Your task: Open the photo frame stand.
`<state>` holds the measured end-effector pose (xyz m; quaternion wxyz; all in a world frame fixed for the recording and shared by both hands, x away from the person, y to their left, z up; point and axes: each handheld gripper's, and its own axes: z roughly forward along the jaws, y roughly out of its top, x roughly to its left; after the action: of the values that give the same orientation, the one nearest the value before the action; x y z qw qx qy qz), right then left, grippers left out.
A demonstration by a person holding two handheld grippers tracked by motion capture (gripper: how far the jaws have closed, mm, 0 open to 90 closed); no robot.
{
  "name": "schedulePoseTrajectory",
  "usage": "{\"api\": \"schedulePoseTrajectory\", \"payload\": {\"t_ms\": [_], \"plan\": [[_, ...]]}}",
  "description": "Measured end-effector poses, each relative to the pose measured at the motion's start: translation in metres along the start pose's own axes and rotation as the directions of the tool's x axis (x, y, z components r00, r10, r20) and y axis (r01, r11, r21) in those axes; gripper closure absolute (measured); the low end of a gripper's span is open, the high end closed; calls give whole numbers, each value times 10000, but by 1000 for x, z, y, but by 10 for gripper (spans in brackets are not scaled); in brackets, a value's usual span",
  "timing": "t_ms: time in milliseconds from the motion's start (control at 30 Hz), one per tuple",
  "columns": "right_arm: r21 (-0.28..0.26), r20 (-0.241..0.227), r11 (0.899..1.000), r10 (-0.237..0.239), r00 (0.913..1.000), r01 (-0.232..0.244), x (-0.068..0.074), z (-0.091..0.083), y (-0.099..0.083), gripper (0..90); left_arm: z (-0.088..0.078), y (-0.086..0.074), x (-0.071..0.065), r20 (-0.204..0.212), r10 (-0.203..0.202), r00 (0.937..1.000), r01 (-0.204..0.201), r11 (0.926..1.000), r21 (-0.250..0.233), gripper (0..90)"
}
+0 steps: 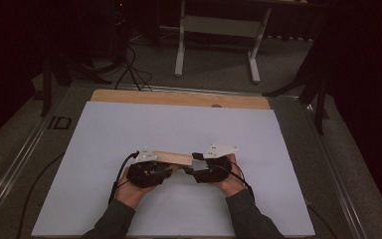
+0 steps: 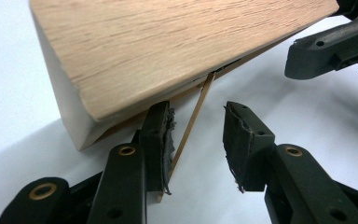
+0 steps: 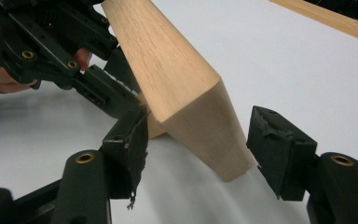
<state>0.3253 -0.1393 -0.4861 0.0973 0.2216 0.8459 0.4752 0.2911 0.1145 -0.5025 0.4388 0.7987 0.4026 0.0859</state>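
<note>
Left hand-held gripper (image 1: 171,168): held in the person's left hand (image 1: 132,191) at the near middle of the counter (image 1: 104,139), which is covered by a white sheet. In the left gripper view its jaws stand apart. A thin wooden strip (image 2: 191,123) runs between them, leaning out from under the wooden block (image 2: 168,56); it lies against the left pad, and the right pad is clear of it. Cannot tell whether the left pad presses on the strip. The left jaw tip sits just under the block's lower edge.

Wooden block: lies lengthwise between the two grippers in the high view (image 1: 171,158), left end at the left gripper, right end at the right one. Light wood, chamfered ends. It is tilted, one long edge down on the sheet.

Right hand-held gripper (image 1: 189,172): held in the right hand (image 1: 231,181), pointing left toward the other gripper. In the right gripper view the block's end (image 3: 205,126) stands between its jaws. Jaws apart; a clear gap shows on the right side, and the left pad is near the wood, with contact not clear. Block not clamped.

Wooden edge of the counter (image 1: 179,98) shows beyond the sheet at the far side.
</note>
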Motion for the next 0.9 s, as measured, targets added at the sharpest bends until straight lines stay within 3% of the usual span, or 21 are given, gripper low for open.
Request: {"api": "schedulePoseTrajectory", "payload": {"t_ms": [200,900], "plan": [[104,-66,9999,70,10000,-69,0,1,-5,384,-3,0,-1,-199,220,9996,-221,9998,-36,614],[98,-57,9996,263,9996,-263,-11,-10,-10,405,-6,0,-1,-226,258,9994,-261,9996,-91,612]]}}
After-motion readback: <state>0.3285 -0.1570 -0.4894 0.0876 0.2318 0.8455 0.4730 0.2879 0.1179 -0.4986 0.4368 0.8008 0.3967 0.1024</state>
